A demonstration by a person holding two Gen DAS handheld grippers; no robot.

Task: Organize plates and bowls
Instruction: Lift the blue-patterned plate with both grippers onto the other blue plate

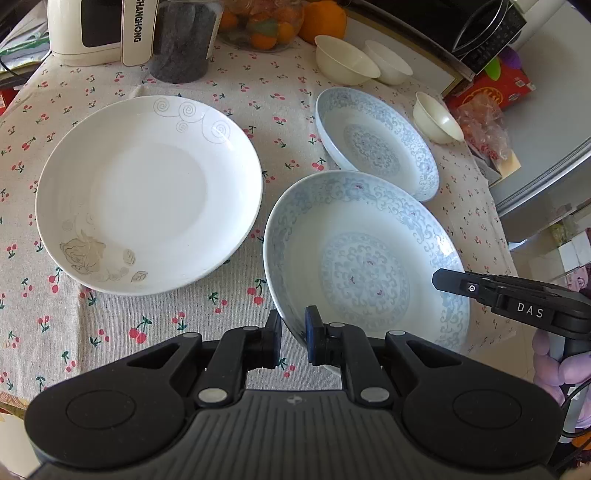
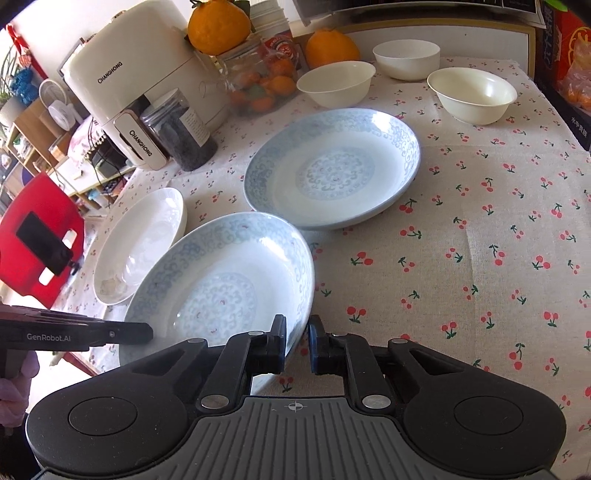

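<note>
Here both claws pinch the near blue plate's [image 1: 365,258] rim

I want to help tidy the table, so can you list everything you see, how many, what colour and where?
Blue-patterned porcelain plates: two, pale blue; near one gripped on its rim at both sides, far one behind it.
White porcelain plate with grey rose print: one, left of the blue plates.
Cream plastic bowls: three, back right.
Cream kitchen appliance: one, back left.
Dark-filled clear jar: one, beside the appliance.
Glass jar of fruit: one, back centre.
Oranges: two, orange, at the back.
Cherry-print tablecloth: one, beige, covering the table.
Left gripper: black, fingers shut on the near plate.
Right gripper: black, same plate.
</note>
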